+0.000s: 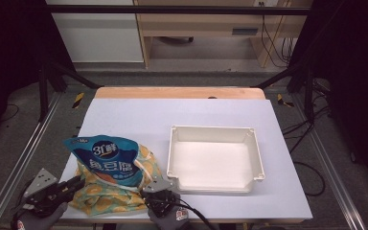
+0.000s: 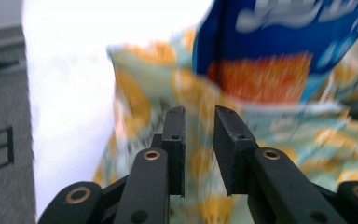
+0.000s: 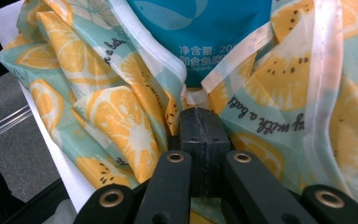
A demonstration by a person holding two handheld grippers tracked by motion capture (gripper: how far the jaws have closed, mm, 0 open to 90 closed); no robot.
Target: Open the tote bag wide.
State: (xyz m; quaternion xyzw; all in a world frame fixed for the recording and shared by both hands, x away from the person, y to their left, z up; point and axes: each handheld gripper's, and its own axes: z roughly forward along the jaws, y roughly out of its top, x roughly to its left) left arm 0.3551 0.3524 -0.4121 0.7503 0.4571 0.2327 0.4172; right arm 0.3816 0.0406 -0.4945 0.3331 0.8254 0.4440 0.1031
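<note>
Looks like a lab/test rig: black frame [image 1: 172, 9] w/ floor rails round a white table [image 1: 139, 115], loose cables [image 1: 278, 43].

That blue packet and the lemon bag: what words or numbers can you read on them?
Packet, top: "3汇鲜".
Packet front, large: "鱼豆腐".
Packet, right gripper view: "净含量: 20", cut off by the bag; the line beneath is partly hidden.
Bag: "with a bat", cut off by folds.
Packet, left gripper view: too blurred to read.

Snack pkt [image 1: 106, 160] in cloth bag [image 1: 110, 194], table [image 1: 139, 115] front-left; tray [image 1: 214, 158] just right.
</note>
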